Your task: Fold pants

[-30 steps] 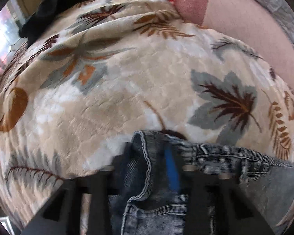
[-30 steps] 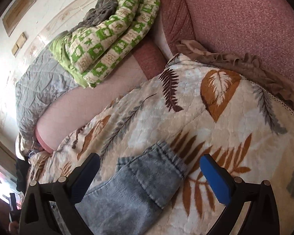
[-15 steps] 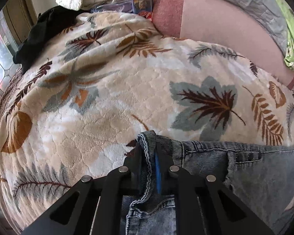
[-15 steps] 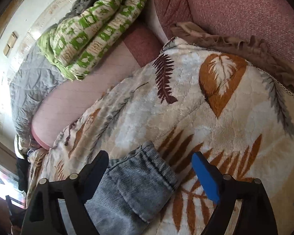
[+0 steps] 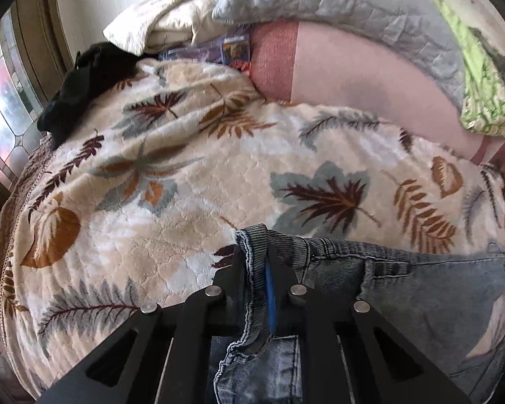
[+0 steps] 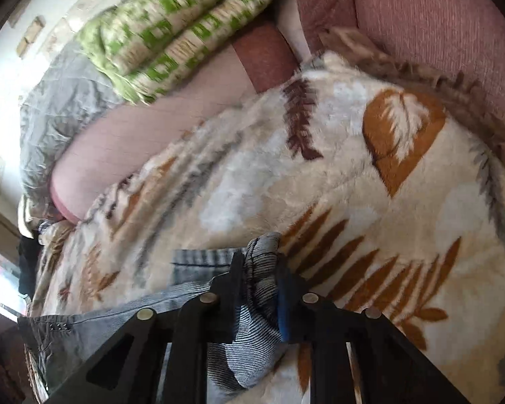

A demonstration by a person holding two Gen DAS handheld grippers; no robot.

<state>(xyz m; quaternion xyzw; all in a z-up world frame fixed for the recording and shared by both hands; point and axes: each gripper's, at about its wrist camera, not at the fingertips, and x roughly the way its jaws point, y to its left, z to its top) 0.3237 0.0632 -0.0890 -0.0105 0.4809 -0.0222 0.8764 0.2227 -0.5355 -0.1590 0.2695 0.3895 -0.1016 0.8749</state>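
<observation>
Grey-blue denim pants [image 5: 421, 289] lie on a cream leaf-print blanket [image 5: 192, 175]. My left gripper [image 5: 256, 259] is shut on the waistband edge of the pants, with the denim pinched between its jaws. In the right wrist view my right gripper [image 6: 260, 262] is shut on the elastic cuff of the pants [image 6: 262, 252], bunched between the jaws. The rest of the pants [image 6: 118, 316] trails to the lower left over the blanket [image 6: 353, 175]. Both grips sit just above the blanket.
A black garment [image 5: 80, 87] lies at the blanket's far left. A grey quilt [image 5: 336, 3], a pink pillow [image 5: 353, 84] and a green patterned quilt [image 6: 181, 30] lie at the back. A red-pink cushion [image 6: 431, 27] rises at the right.
My right gripper was open around the cuff and has shut on it. My left gripper has closed fully on the waistband and both views have lifted slightly.
</observation>
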